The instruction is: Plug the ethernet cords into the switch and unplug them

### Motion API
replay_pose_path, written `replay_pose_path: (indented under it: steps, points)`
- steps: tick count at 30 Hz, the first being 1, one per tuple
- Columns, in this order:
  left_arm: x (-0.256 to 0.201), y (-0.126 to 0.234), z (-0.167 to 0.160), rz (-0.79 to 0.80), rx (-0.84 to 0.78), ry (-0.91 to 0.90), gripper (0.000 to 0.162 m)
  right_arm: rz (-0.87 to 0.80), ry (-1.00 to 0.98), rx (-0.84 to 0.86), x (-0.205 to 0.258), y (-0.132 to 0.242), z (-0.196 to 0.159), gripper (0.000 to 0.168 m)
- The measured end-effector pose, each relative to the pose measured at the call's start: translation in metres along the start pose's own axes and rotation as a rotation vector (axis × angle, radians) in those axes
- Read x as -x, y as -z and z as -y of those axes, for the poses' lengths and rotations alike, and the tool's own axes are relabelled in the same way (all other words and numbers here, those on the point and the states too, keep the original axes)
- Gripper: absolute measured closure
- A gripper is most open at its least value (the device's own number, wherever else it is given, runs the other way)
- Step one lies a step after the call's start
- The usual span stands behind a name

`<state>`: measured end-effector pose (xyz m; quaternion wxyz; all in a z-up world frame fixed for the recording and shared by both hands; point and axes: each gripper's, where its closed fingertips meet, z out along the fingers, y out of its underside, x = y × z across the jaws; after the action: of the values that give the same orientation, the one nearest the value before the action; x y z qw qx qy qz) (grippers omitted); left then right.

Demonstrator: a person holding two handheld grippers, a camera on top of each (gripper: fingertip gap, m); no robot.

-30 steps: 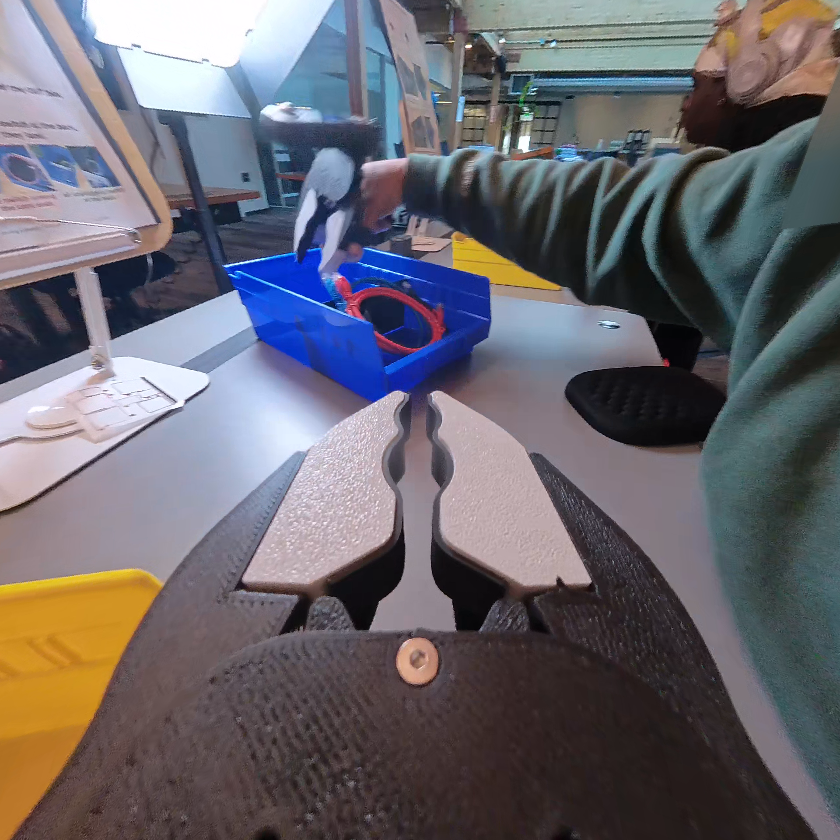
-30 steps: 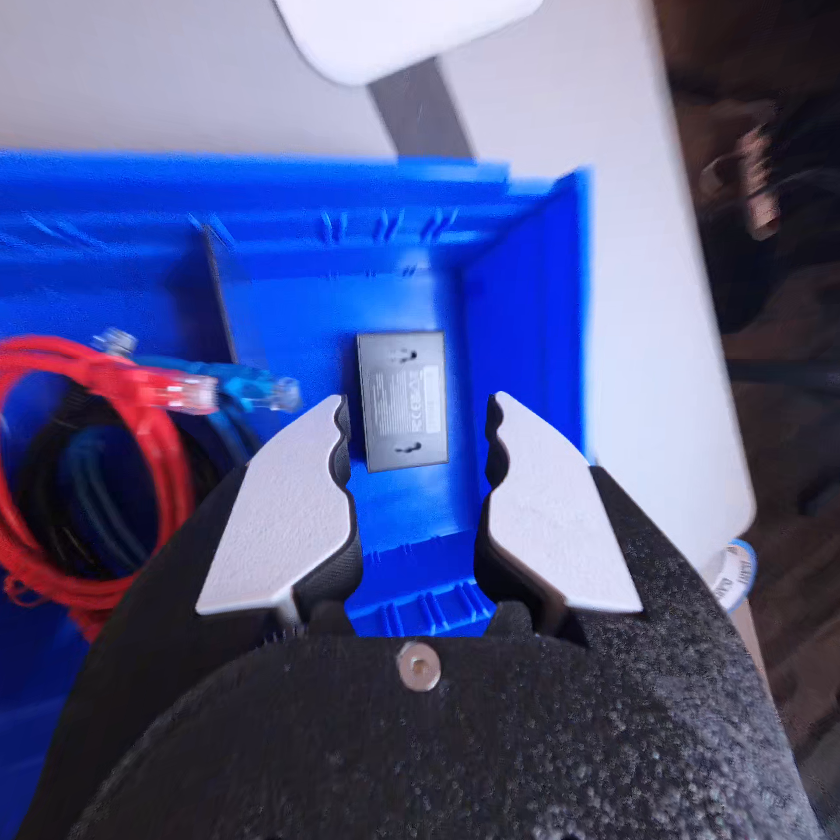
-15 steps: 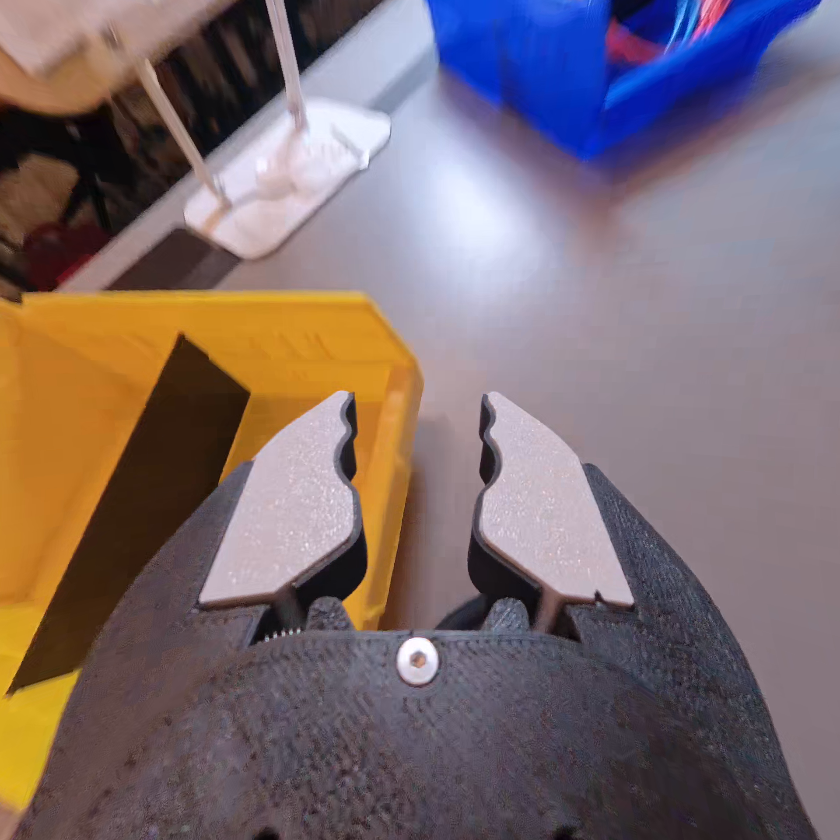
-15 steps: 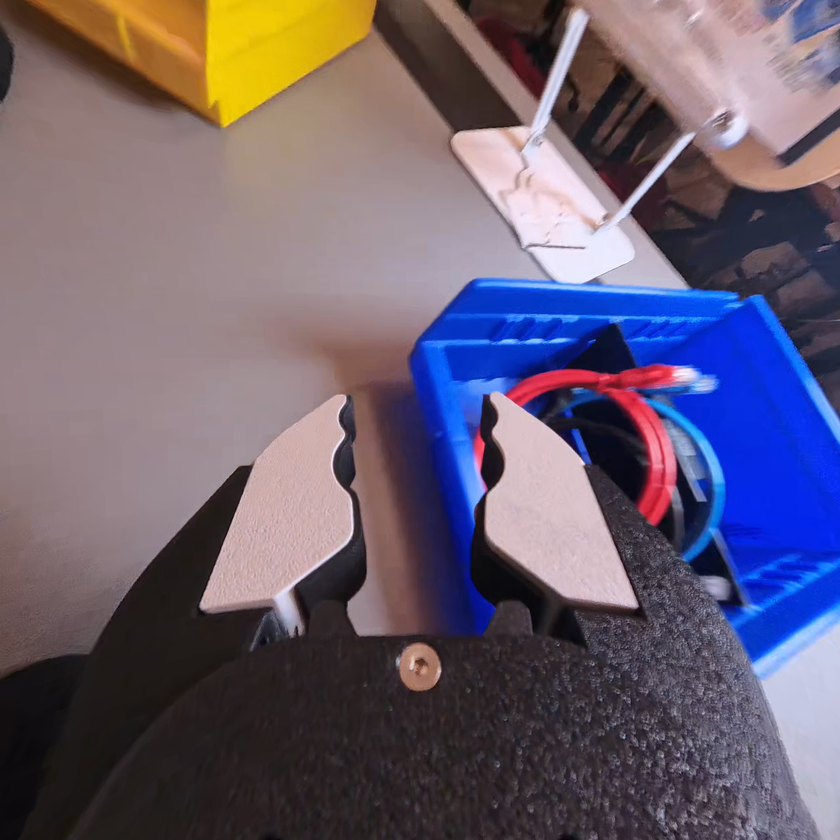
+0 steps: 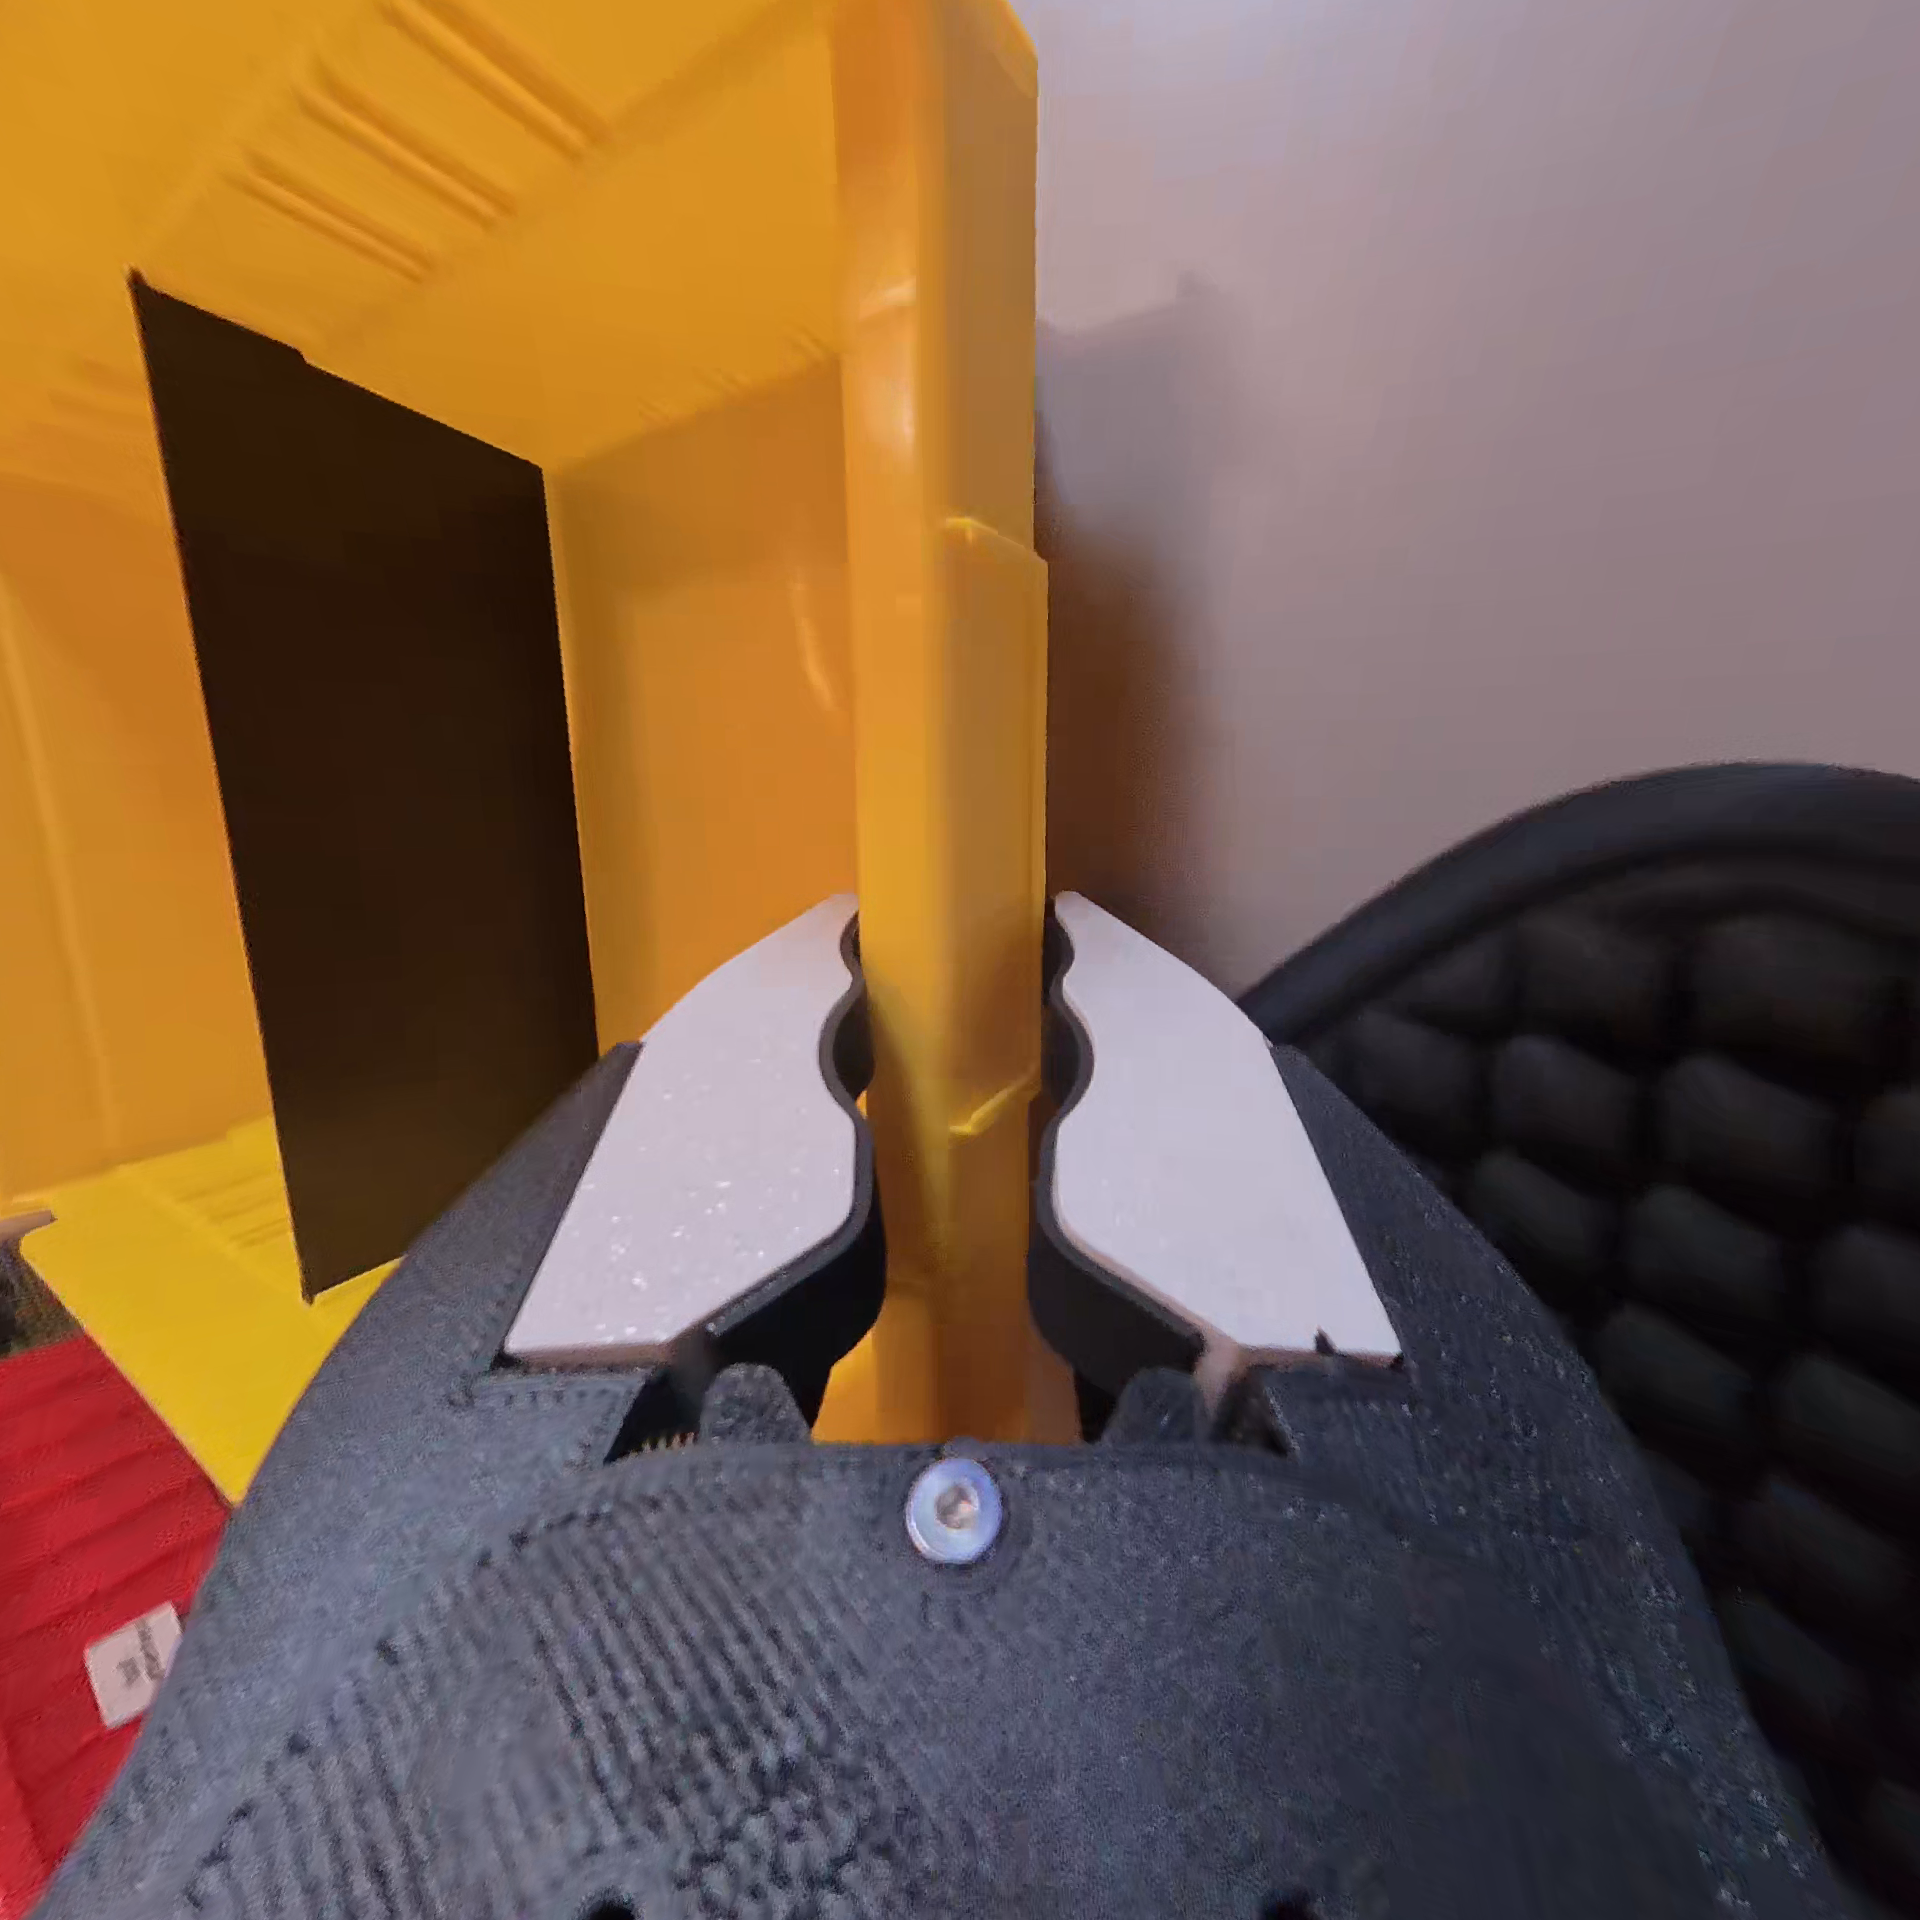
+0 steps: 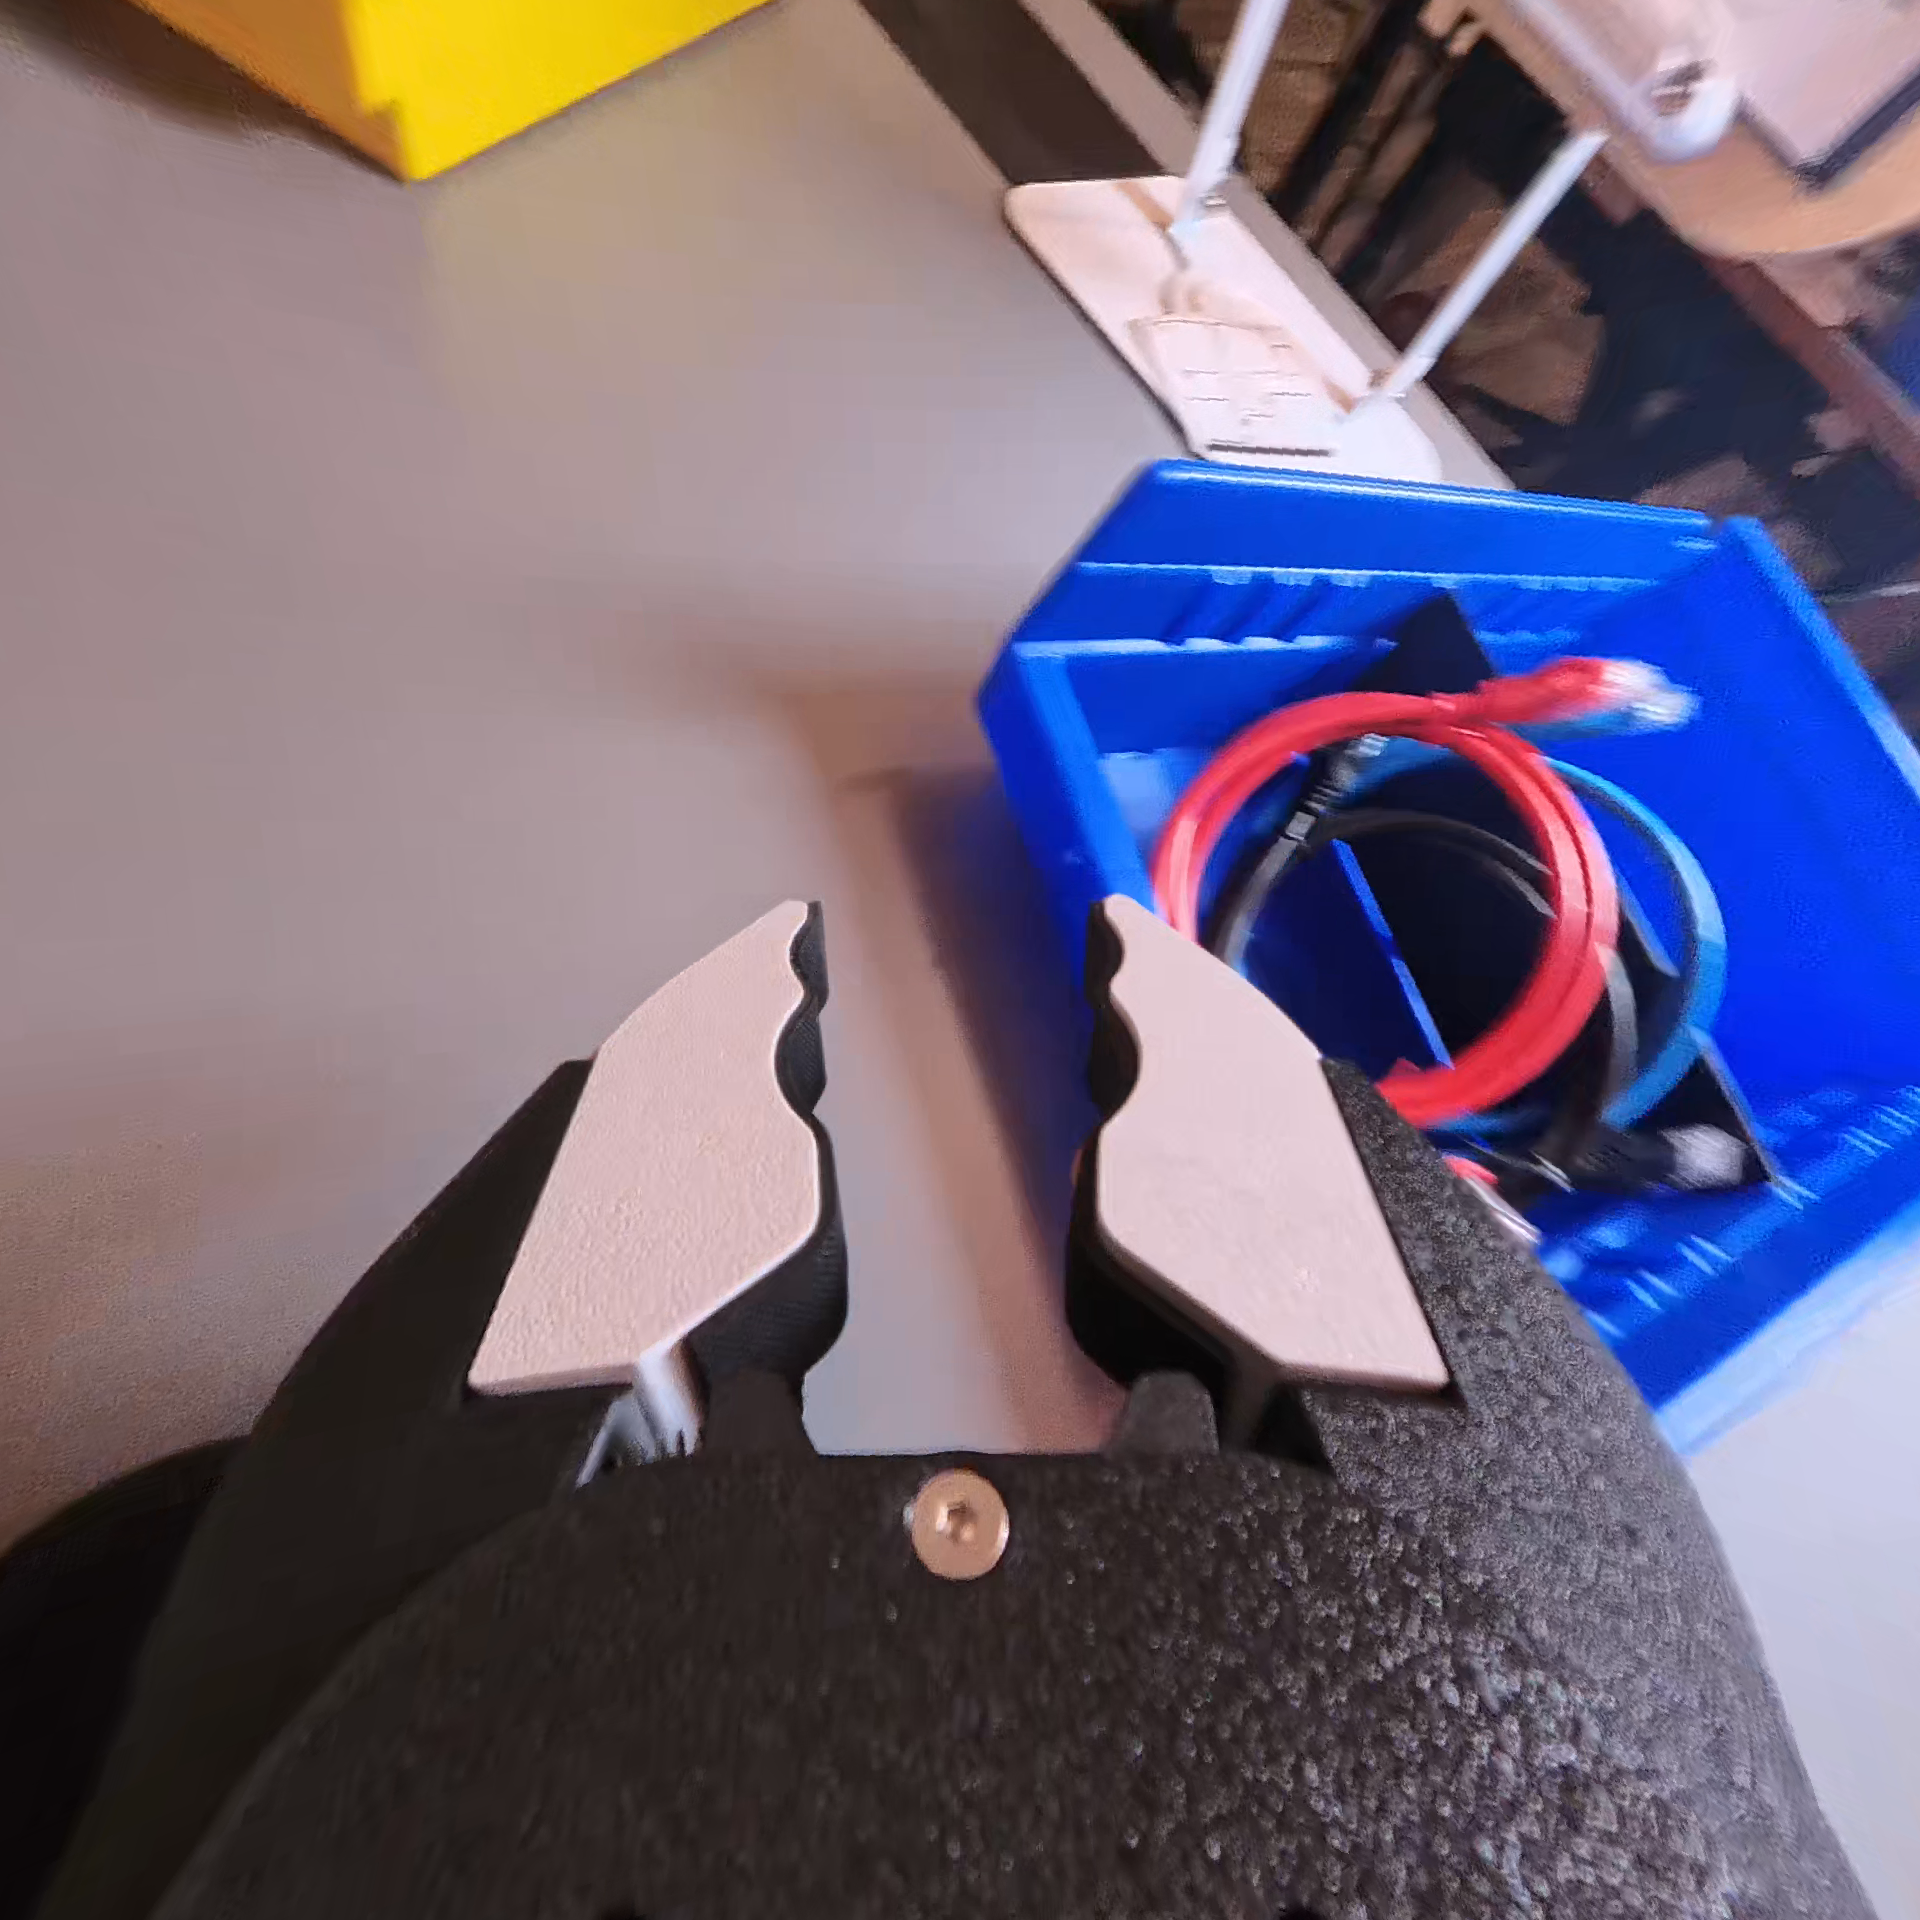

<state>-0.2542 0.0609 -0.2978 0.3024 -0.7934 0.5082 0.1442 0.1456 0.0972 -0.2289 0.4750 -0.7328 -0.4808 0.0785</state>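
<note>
My left gripper (image 5: 956, 920) is shut on the right wall of a yellow bin (image 5: 935, 520), one finger inside and one outside. My right gripper (image 6: 956, 914) is open and empty, above the grey table (image 6: 416, 623) just left of the blue bin (image 6: 1049, 727). The blue bin holds coiled ethernet cords: a red one (image 6: 1558, 935), a blue one (image 6: 1683, 935) and a black one (image 6: 1309, 831). The red cord's plug (image 6: 1621, 691) sticks up at the far side. The switch is not in view.
A black divider (image 5: 364, 779) stands inside the yellow bin. A black cushioned pad (image 5: 1662, 1247) lies right of it, and a red object (image 5: 83, 1507) at the lower left. A white stand base (image 6: 1226, 343) sits by the table's far edge. The yellow bin's corner shows in the right wrist view (image 6: 468, 62).
My left gripper opened, dropped onto the yellow bin and closed on its right wall. My right gripper came out of the blue bin to its left side and stayed open.
</note>
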Motion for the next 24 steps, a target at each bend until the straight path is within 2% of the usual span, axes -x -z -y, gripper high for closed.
replay_pose_path:
  steps: [1,5,9,16,18,22,24]
  points:
    - [-0.006,0.003,0.003,-0.017,-0.020,-0.026,0.132,-0.044,-0.005,0.000,-0.011,0.010,-0.002,0.120]
    - [-0.025,0.006,0.027,-0.084,-0.090,-0.083,0.132,-0.213,-0.094,-0.046,-0.056,0.048,-0.010,0.120]
    - [-0.026,-0.007,0.060,-0.100,-0.136,-0.148,0.132,-0.404,-0.242,-0.083,-0.099,0.073,-0.032,0.115]
    - [-0.016,-0.024,0.112,-0.092,-0.277,-0.185,0.128,-0.348,-0.465,-0.090,-0.102,0.059,-0.066,0.108]
    - [-0.016,-0.010,0.123,-0.123,-0.358,-0.118,0.125,-0.335,-0.493,-0.077,-0.102,0.052,-0.072,0.108]
    - [-0.016,0.046,0.154,-0.218,-0.638,0.117,0.126,-0.346,-0.518,-0.053,-0.109,0.040,-0.079,0.108]
    - [-0.023,0.069,0.166,-0.294,-0.738,0.205,0.125,-0.346,-0.538,-0.039,-0.114,0.032,-0.081,0.114]
